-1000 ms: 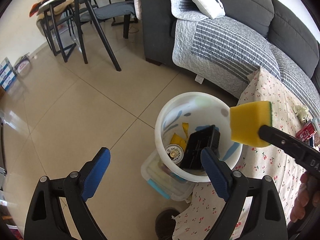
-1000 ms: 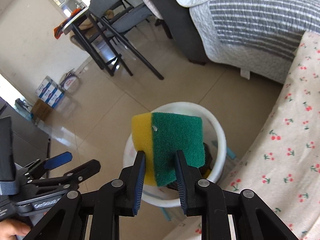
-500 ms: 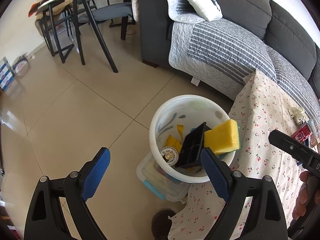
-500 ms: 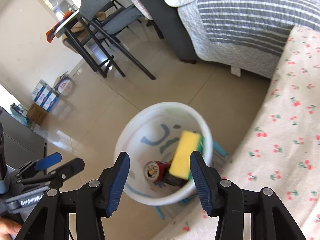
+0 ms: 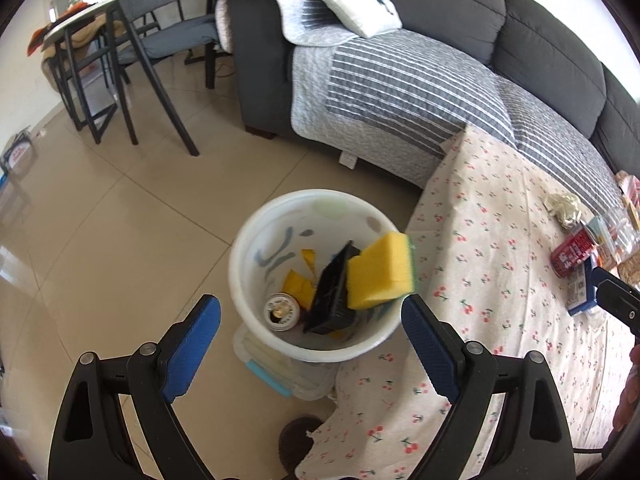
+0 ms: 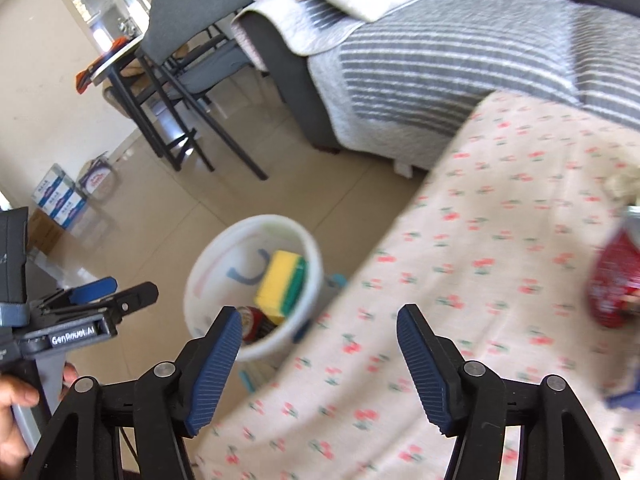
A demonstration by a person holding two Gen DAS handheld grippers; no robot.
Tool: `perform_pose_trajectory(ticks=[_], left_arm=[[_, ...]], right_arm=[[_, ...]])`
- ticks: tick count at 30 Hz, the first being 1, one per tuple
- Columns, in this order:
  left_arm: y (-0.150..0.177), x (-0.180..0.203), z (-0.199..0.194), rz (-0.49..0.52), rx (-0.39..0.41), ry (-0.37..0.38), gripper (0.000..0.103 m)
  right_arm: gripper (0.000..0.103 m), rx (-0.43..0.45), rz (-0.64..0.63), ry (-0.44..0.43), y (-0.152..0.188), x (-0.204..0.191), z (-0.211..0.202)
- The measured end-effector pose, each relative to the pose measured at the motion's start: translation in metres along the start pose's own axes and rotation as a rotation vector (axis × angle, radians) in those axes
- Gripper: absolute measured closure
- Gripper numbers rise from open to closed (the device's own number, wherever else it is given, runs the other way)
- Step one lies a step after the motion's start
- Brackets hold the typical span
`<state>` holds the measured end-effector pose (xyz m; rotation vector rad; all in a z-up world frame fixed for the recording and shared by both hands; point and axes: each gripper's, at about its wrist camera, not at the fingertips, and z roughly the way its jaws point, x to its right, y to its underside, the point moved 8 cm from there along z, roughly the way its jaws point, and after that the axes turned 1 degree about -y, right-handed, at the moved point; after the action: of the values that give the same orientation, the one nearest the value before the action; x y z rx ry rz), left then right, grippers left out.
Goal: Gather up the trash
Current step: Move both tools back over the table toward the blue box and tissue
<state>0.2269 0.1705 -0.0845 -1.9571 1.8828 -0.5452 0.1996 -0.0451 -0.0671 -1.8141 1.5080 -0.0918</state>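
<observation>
A white bucket stands on the floor beside the table; it also shows in the right wrist view. In it lie a yellow and green sponge, a black tray, a drink can and yellow scraps. My left gripper is open and empty above the bucket's near rim. My right gripper is open and empty over the table edge. A red can, a crumpled paper and a blue box lie on the table.
A cherry-print tablecloth covers the table on the right. A clear plastic box sits under the bucket. A grey sofa with a striped quilt is behind, and black chairs stand at the far left.
My right gripper opened and let the sponge fall into the bucket, then swung right toward the table. The left gripper stayed open and shifted slightly right.
</observation>
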Motion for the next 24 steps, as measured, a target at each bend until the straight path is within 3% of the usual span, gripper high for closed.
perform_pose_trajectory(ticks=[12, 24], left_arm=[[0.008, 0.109, -0.001, 0.174, -0.018, 0.065, 0.009], [0.025, 0.24, 0.02, 0.349, -0.072, 0.121, 0.009]], right_arm=[[0.021, 0.031, 0.036, 0.157, 0.025, 0.088, -0.085], [0.017, 0.008, 0.114, 0.438, 0.056, 0.204, -0.14]])
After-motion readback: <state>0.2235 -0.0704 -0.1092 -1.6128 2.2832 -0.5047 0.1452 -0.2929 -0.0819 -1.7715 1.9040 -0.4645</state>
